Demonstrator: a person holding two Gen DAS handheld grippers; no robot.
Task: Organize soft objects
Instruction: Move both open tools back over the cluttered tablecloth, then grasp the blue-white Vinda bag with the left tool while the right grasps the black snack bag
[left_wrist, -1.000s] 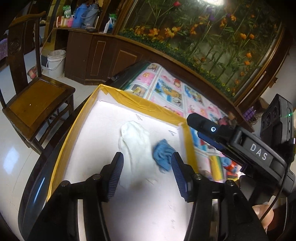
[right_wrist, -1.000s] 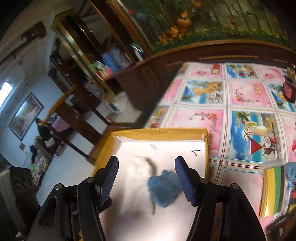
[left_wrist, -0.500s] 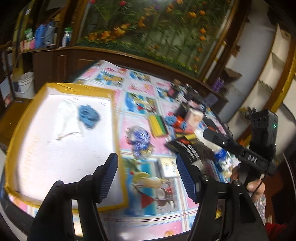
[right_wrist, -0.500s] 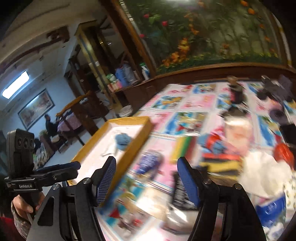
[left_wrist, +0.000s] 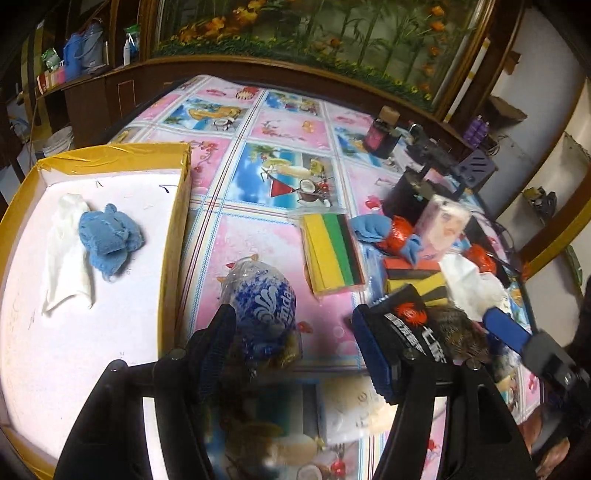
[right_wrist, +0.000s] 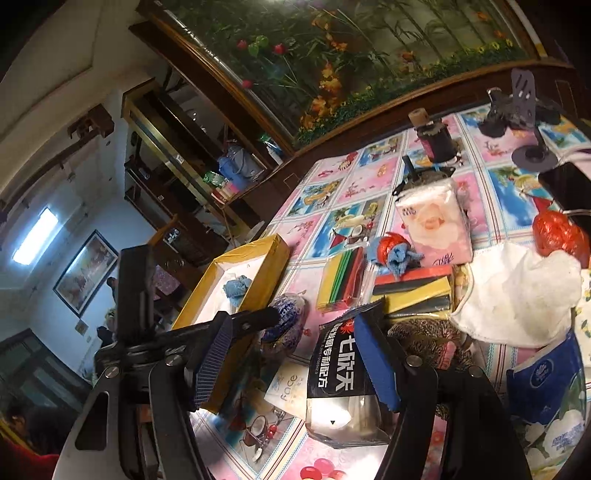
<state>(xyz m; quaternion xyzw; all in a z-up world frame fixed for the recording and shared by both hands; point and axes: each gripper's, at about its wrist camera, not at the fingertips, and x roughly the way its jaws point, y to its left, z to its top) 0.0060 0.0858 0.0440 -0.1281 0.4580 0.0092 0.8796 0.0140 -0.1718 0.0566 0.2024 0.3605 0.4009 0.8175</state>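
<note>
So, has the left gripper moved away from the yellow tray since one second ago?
Yes. The left gripper now hovers over the tablecloth, beside the yellow tray, no longer above it.

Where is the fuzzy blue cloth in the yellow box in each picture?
Left wrist view: the blue cloth lies at the left, inside the yellow box, partly on a white cloth.
Right wrist view: blue cloth is left of middle, small, in the box.
Shared landmark: the striped sponge pack, right of the box.

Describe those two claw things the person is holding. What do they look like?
Each is a black plastic frame ending in two fingers faced with blue ribbed pads. Silver screws dot the joints. The left gripper and right gripper look alike; seen from the right one, the left carries an upright black box.
</note>
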